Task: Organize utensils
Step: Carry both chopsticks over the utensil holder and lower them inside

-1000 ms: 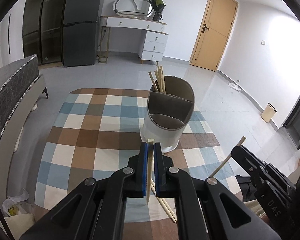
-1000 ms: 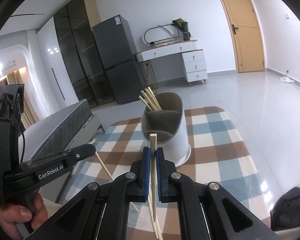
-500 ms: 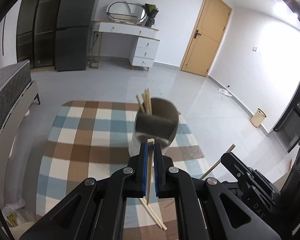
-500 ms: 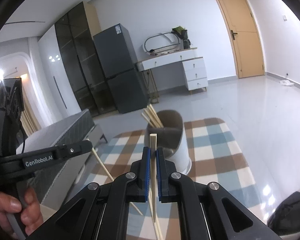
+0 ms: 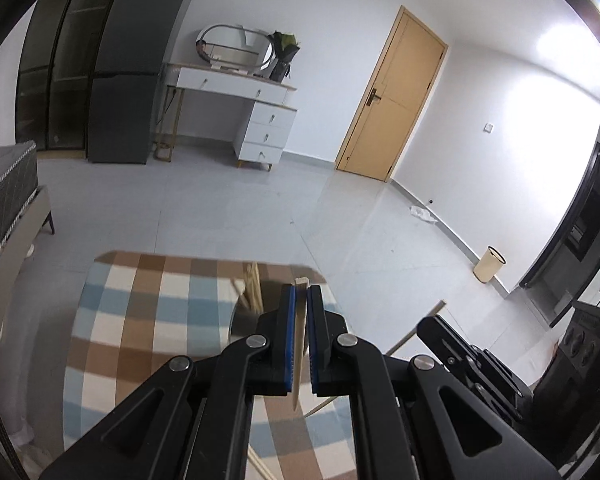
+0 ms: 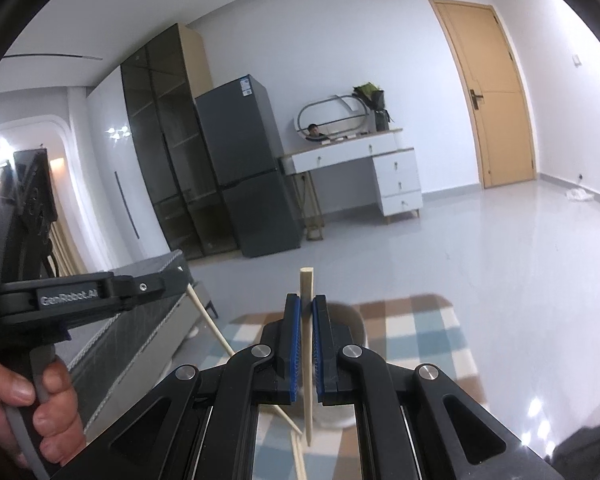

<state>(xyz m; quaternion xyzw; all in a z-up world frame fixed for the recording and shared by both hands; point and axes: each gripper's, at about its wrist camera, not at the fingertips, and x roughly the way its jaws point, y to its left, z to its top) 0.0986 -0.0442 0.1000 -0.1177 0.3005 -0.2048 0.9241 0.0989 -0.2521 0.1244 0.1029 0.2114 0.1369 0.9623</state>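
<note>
My left gripper (image 5: 299, 300) is shut on a wooden chopstick (image 5: 299, 344) that stands upright between its blue pads. My right gripper (image 6: 306, 308) is shut on another wooden chopstick (image 6: 307, 360). The grey and white utensil holder (image 5: 244, 320) sits on the checked tablecloth (image 5: 140, 320), mostly hidden behind the left gripper, with chopsticks (image 5: 254, 286) sticking out of it. In the right wrist view only its rim (image 6: 354, 316) shows behind the fingers. Both grippers are raised above the holder. Loose chopsticks (image 6: 296, 452) lie on the cloth below.
The left gripper and its chopstick (image 6: 208, 320) show at the left of the right wrist view, with the hand (image 6: 16, 412) on it. The right gripper (image 5: 472, 360) shows at the right of the left wrist view. A bed (image 5: 4, 192), fridge (image 5: 140, 68), desk (image 5: 240, 100) and door (image 5: 392, 100) stand beyond.
Both grippers have risen and tilted up with their chopsticks. The holder and table have dropped low in both views, now largely hidden behind the fingers.
</note>
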